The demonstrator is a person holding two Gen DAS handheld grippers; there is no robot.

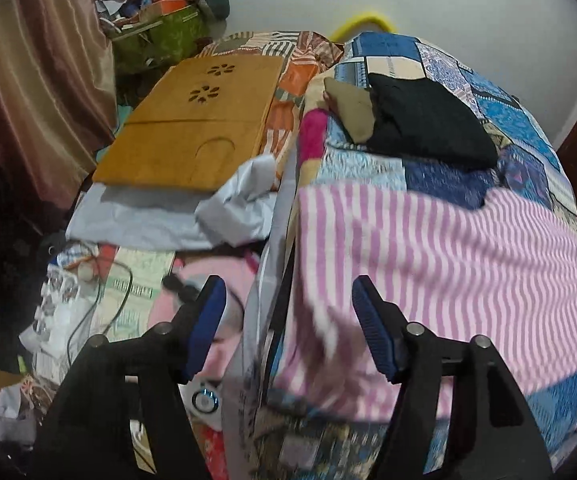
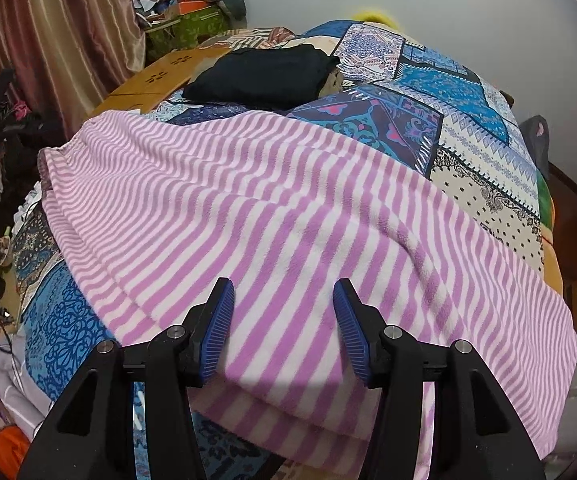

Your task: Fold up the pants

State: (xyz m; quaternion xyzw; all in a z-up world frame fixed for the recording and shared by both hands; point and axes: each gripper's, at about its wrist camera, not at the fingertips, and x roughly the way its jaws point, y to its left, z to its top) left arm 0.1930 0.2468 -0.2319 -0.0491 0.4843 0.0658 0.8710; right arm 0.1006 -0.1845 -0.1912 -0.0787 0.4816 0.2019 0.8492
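The pink-and-white striped pants [image 2: 288, 216] lie spread across the patterned blue bedspread [image 2: 448, 92], folded over with layered edges at the near side. They also show in the left wrist view [image 1: 448, 264]. My right gripper [image 2: 283, 300] is open, hovering just above the near part of the pants. My left gripper [image 1: 288, 304] is open and empty above the bed's left edge, its right finger over the pants' left end, its left finger over the floor side.
A pile of black and tan folded clothes [image 1: 420, 120] lies further up the bed, also in the right view [image 2: 264, 76]. A wooden lap table [image 1: 192, 120] and grey cloth [image 1: 192, 216] lie left of the bed. Cluttered floor [image 1: 88, 300], curtain [image 1: 36, 80].
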